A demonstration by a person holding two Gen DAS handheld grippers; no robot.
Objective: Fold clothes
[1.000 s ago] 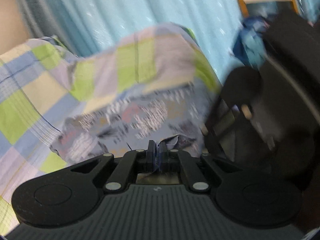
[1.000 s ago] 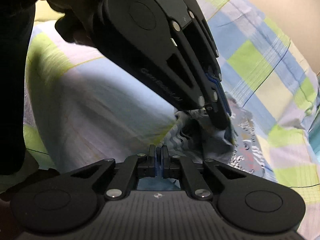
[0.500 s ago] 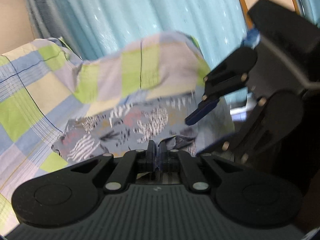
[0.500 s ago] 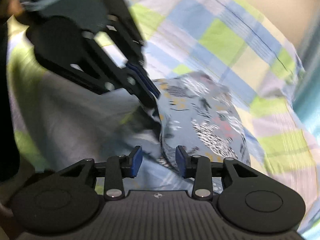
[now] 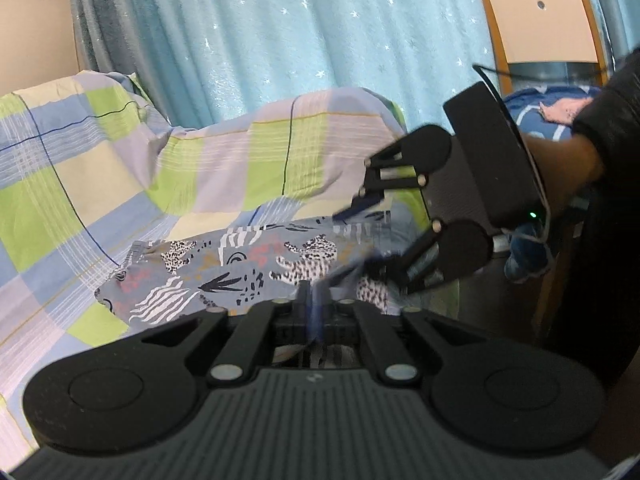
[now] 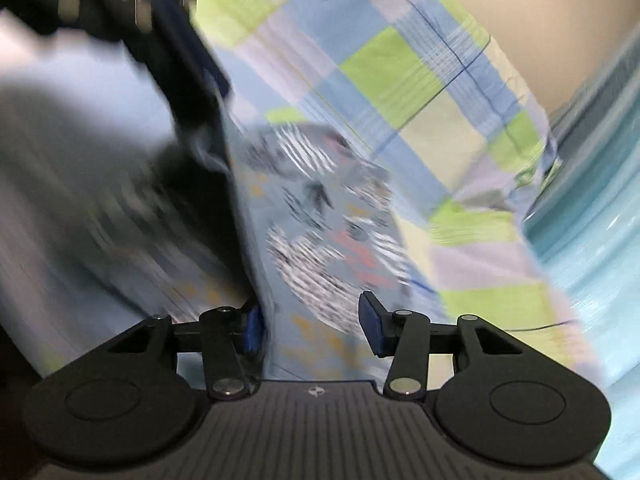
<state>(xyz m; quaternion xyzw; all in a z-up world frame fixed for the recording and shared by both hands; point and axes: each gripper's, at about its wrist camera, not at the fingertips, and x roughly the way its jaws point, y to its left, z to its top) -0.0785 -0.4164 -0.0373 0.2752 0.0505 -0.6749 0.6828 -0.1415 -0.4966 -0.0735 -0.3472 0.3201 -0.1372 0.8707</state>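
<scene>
Left gripper (image 5: 314, 304) is clamped on the near edge of the printed garment (image 5: 240, 268), which lies on the checked bedsheet (image 5: 60, 184), its long axis running left-right. Right gripper (image 6: 312, 326) has just been opening; its jaws stand apart, the garment's edge between them unpinched.

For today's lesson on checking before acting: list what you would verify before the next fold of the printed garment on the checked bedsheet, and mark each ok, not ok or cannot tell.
1. Left gripper shut on the printed garment: ok.
2. Right gripper open, jaws apart: ok.
3. Right gripper's pads clear of the cloth: cannot tell, the view is blurred.
4. Garment lying on the checked bedsheet: ok.
5. Garment smooth and flat: not ok, its near edge is bunched.
</scene>
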